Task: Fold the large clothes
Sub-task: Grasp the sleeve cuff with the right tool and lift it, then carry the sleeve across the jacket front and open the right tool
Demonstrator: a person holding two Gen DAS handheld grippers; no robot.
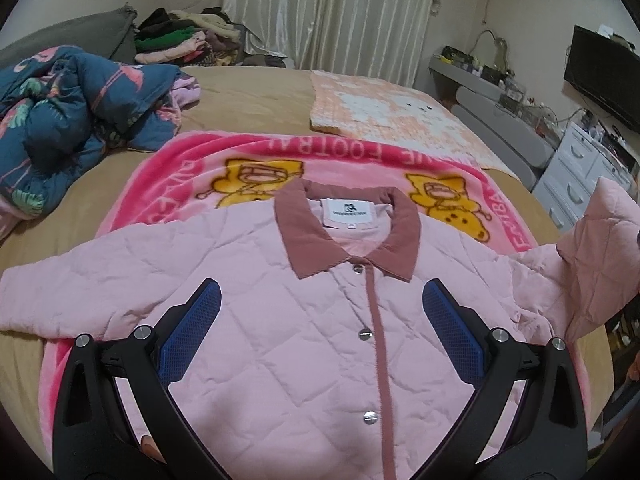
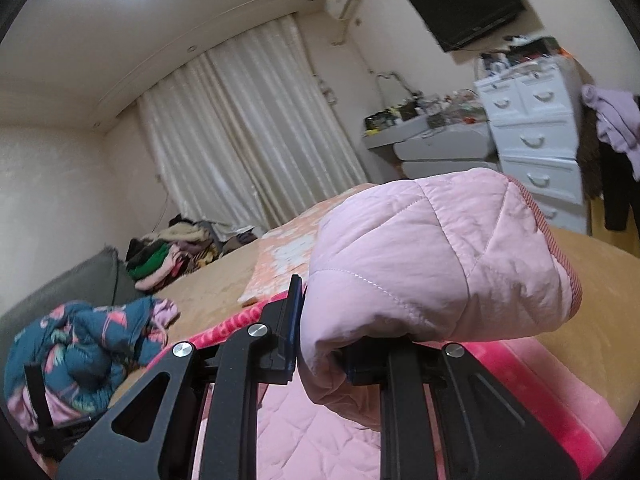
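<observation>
Pink jacket (image 1: 280, 320) is lying flat, unfolded; right tongs (image 2: 320, 344) are pinching its lifted sleeve (image 2: 440, 264), left tongs (image 1: 320, 320) hovering wide, empty. Folding is barely starting.

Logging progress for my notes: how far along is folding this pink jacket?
Done: the pink jacket lies spread flat, front up, on the pink blanket. In hand: the right hand-held gripper is shut on the sleeve, lifted. The left hand-held gripper hovers open. Left: no fold shows yet.
</observation>
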